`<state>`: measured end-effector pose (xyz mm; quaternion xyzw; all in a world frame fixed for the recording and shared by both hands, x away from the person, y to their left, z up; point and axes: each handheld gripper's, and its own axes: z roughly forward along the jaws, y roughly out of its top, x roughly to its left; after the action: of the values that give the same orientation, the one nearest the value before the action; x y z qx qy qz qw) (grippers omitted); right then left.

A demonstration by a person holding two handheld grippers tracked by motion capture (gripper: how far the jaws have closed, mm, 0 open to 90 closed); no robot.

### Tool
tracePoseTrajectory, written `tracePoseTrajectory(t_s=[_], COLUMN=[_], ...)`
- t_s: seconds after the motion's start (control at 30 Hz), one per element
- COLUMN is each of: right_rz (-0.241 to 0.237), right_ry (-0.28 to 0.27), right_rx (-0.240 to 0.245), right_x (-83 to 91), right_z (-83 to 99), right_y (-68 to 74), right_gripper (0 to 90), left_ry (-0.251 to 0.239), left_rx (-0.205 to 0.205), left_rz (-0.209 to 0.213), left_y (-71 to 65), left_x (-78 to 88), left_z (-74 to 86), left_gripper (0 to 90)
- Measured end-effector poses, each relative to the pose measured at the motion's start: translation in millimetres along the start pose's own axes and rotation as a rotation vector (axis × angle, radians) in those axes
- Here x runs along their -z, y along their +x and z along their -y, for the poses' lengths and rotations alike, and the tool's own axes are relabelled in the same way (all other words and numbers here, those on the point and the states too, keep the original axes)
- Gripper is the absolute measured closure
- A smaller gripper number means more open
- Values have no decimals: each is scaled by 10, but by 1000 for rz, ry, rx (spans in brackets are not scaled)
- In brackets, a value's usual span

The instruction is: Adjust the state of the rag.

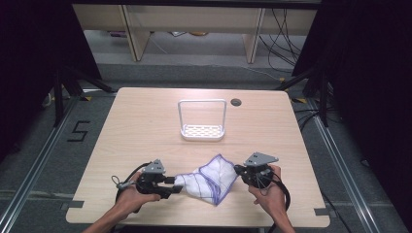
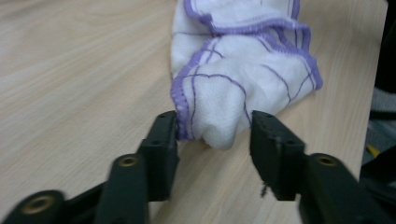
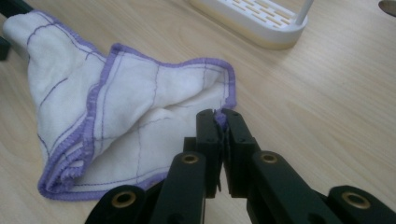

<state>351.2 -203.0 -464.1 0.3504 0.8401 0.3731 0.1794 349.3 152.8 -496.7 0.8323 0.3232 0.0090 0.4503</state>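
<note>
Pale wooden table (image 1: 145, 126), lower centre: we see the white, purple-edged cloth (image 1: 211, 178). Left gripper (image 2: 212, 135) jaws apart around its end; right gripper (image 3: 220, 122) clamps its edge.

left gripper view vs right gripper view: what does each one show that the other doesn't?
Left gripper view: the left gripper with jaws apart around a bunched end of the cloth, pads not pressing it.

Right gripper view: the right gripper shut on the cloth's purple-hemmed edge, plus the white rack behind it.

Both: the white cloth with purple hem and grid lines, lying crumpled on the wooden table.
</note>
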Motion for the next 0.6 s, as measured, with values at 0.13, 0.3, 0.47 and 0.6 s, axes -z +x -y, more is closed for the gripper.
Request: tracePoseTrajectory(t_s=[0.13, 0.3, 0.47, 0.6], right_rz=[-6, -11, -12, -20], right_ry=[22, 17, -5, 0], right_rx=[-21, -25, -22, -21], right_x=[-8, -15, -13, -13], right_z=[40, 30, 34, 29], right_y=[-16, -7, -24, -22], right_gripper=[864, 860, 858, 857], left_ry=[-59, -31, 35, 45], left_rx=[27, 6, 28, 62], left_rz=[-42, -2, 16, 31], left_y=[49, 24, 6, 26], left_x=[158, -27, -327, -480], left_z=[-191, -491, -596, -653], left_gripper=[417, 411, 410, 399])
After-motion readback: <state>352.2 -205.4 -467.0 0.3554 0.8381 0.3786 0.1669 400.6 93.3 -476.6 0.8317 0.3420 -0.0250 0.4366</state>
